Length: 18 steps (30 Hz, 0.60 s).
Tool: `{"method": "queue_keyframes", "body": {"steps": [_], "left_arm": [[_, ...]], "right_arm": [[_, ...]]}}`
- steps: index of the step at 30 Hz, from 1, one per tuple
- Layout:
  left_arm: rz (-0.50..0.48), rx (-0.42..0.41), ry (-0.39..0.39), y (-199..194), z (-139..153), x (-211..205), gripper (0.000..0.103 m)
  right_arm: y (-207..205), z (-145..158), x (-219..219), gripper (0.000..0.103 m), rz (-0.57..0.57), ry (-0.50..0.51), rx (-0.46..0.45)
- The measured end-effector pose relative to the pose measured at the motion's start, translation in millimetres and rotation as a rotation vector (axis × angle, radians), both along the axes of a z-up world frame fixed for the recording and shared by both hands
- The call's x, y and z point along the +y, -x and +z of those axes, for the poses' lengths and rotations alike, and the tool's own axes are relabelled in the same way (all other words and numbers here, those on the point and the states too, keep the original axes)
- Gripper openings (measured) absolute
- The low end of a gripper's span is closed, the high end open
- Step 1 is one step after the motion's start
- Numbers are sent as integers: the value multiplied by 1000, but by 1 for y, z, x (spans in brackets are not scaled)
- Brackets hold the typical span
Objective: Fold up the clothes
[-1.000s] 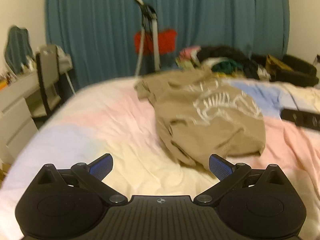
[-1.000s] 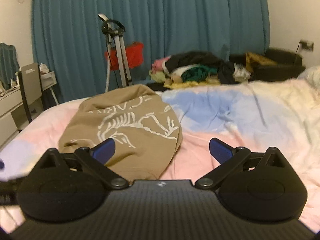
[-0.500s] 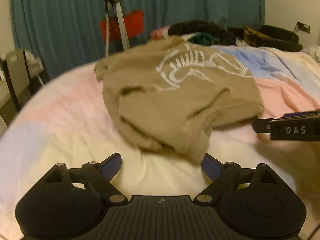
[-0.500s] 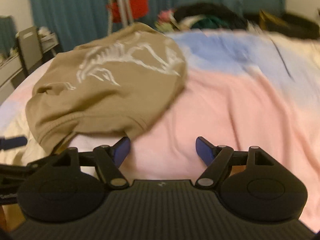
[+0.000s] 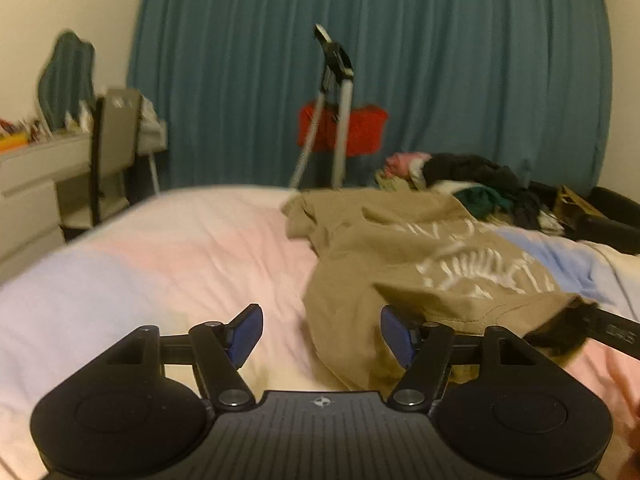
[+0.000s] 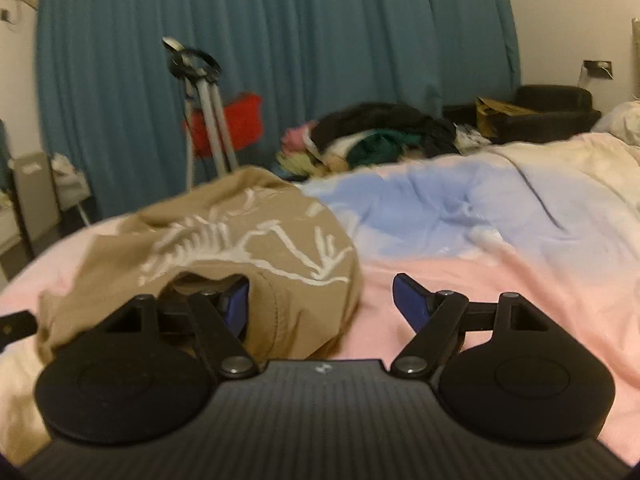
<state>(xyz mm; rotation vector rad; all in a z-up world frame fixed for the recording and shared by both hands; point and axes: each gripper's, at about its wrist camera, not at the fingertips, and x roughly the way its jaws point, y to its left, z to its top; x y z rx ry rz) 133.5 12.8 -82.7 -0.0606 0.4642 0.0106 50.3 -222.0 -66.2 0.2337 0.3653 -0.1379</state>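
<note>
Both claws spread wide at the shirt's [image 5: 404, 256] near hem: left claw [image 5: 321, 336] straddling one edge, right claw [image 6: 320, 304] the other, ready to pinch.

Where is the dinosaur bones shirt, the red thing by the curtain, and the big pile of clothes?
tan shirt [image 6: 256, 248]: right wrist view, on the white skeleton print.
red thing [image 5: 362, 130]: left wrist view, on its right half, behind the metal legs.
clothes pile [image 6: 380, 132]: right wrist view, on the dark top garment.

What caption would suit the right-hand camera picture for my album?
Open right gripper straddling the hem of a tan dinosaur-skeleton shirt on a pastel bedspread.
</note>
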Motion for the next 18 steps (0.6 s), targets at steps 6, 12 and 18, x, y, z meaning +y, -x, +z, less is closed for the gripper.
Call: {"method": "queue_keyframes", "body": {"steps": [6,12,18], "left_arm": [[-190,-12,-6,27,-1,-18,86],[-219,-93,-183,19,-15,-67,95],[80,-117,-68,-19,-11,-34,93]], "right_arm": [[0,14,-7,76,5,-8,-7],[1,18,-10,76,9,-42,-9],[-7,0,-17,77,-21,-53,98]]}}
